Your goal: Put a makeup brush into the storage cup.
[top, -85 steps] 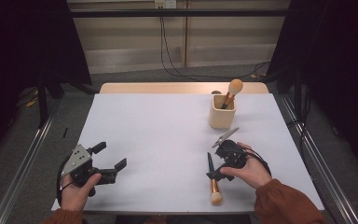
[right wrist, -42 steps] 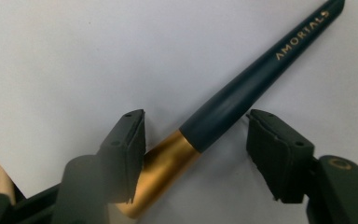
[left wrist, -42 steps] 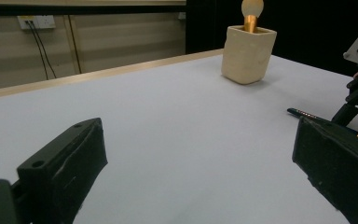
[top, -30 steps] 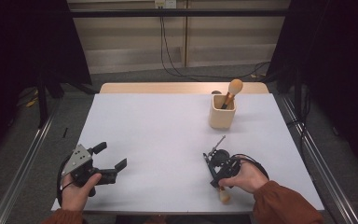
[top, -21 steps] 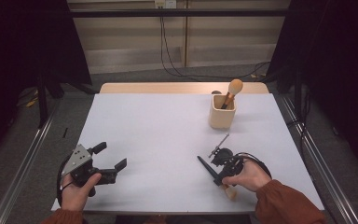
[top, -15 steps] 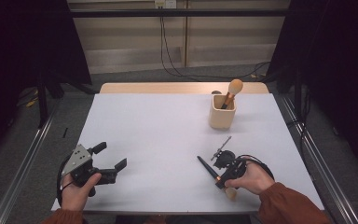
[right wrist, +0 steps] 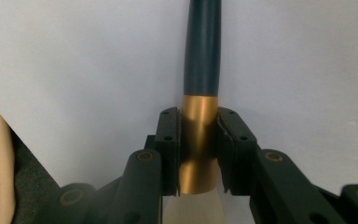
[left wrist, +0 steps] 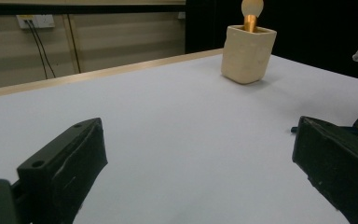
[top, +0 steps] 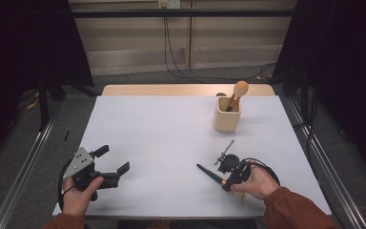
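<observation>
Right claw has just closed on makeup brush ferrule; left claw open, empty. Next: lift toward holder cup.

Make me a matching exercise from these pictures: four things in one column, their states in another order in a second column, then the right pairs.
Things:
1. left tool
2. right tool
3. makeup brush
4. beige cup

States:
A. stands upright with a brush in it
B. clamped at its gold band
C. jaws wide apart, nothing between them
D. jaws shut on a brush

Pairs: 1-C, 2-D, 3-B, 4-A
</observation>
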`<state>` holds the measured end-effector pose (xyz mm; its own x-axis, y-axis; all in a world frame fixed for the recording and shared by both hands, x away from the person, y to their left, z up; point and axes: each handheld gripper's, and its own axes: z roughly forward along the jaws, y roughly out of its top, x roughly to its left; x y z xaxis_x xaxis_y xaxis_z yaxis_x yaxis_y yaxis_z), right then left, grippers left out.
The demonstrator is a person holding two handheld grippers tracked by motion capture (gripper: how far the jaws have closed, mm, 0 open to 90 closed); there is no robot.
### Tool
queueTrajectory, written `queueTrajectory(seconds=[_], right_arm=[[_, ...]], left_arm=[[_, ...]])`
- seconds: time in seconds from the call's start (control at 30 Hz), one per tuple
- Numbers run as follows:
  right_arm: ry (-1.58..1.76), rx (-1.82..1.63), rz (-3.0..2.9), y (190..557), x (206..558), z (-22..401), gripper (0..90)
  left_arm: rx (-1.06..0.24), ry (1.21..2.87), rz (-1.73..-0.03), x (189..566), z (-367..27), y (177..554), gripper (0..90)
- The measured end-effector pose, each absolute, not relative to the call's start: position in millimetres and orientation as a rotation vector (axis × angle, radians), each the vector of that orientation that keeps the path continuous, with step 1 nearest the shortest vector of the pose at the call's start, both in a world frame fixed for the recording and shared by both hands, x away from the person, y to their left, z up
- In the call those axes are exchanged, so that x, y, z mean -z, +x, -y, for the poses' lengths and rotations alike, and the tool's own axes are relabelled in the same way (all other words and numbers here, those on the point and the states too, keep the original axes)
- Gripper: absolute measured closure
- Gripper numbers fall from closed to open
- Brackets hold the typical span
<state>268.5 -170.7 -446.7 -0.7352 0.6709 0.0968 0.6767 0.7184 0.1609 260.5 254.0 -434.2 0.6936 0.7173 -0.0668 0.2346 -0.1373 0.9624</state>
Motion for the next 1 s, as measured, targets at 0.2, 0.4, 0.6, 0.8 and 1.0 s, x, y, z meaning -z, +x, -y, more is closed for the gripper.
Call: queueTrajectory(seconds=[0.2,0.4,0.6,0.8,1.0], right_arm=[[-1.143,0.336,2.851,269.9,446.2,175.8,72.3],[-1.170,0.380,2.848,272.5,442.7,179.9,72.3],[-1.134,0.374,2.856,274.2,446.1,181.6,71.9],[-1.134,0.413,2.830,279.5,447.5,180.2,65.1],[-1.125,0.384,2.852,285.4,447.5,173.2,63.2]], left_arm=[[-0.499,1.703,-0.775,434.5,-253.6,261.4,2.7],[-0.499,1.702,-0.774,434.5,-253.9,261.4,2.7],[-0.499,1.702,-0.774,434.4,-253.7,261.3,2.7],[-0.499,1.703,-0.774,434.4,-253.6,261.5,2.7],[-0.497,1.703,-0.771,434.5,-253.4,261.6,2.7]])
